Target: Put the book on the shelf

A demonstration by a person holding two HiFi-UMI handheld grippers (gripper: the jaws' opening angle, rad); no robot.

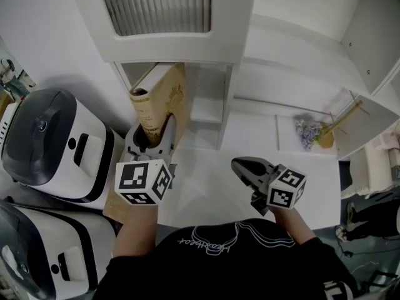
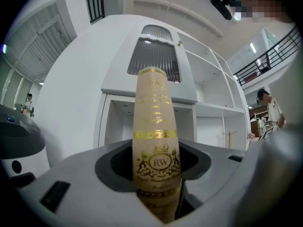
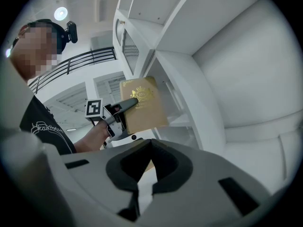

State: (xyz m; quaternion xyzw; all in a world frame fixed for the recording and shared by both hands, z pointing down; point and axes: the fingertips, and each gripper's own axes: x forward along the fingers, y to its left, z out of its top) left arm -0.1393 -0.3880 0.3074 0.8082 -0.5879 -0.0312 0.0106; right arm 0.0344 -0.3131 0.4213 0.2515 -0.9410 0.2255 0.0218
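Gripped the book (image 1: 160,97) by its spine in the left gripper (image 1: 164,129), upright at the mouth of the shelf (image 1: 207,108) compartment. Held the right gripper (image 1: 241,165) apart from it, jaws pressed together on nothing.

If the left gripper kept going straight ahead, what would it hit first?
Likely nothing at once: the left gripper, shut on the book, points into an open shelf compartment. The book would probably meet its back wall first; depth is unclear.

Bright even indoor light, soft shadows, heavy fisheye w/ dark corners, foreground perhaps slightly blurred.
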